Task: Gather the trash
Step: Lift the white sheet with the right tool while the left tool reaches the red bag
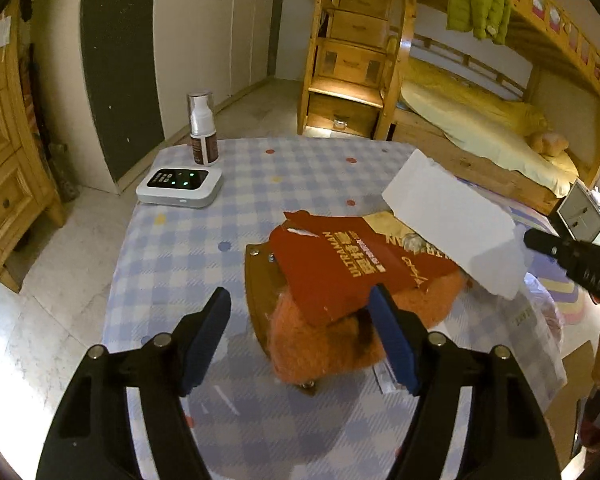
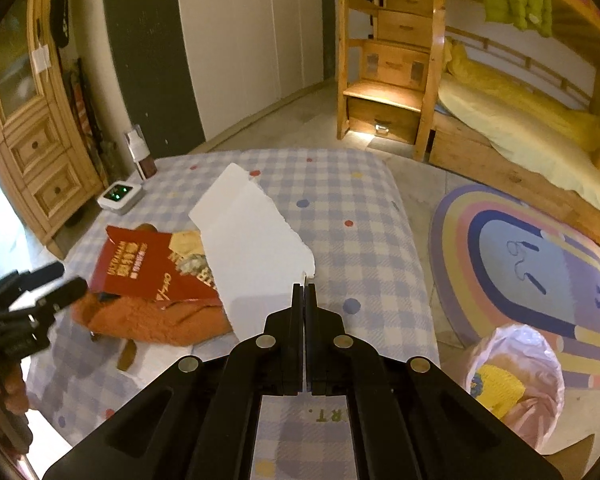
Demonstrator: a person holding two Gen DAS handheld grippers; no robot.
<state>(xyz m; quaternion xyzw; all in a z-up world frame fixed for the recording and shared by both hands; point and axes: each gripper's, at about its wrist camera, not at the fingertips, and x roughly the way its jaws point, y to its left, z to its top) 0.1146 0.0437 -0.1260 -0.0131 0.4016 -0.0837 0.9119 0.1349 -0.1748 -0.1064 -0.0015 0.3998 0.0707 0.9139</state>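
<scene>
The right gripper [image 2: 304, 286] is pinching the white paper [image 2: 252, 240], at 12 o'clock from its tips. The left gripper [image 1: 300, 312] is hanging spread wide over the red packet [image 1: 348, 268].

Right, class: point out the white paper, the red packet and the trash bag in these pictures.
White paper [image 2: 252, 248]: right wrist view, middle of the sheet.
Red packet [image 1: 340, 268]: left wrist view, printed face beside the lettering.
Trash bag [image 2: 536, 360]: right wrist view, pink plastic wall near the rim.
</scene>
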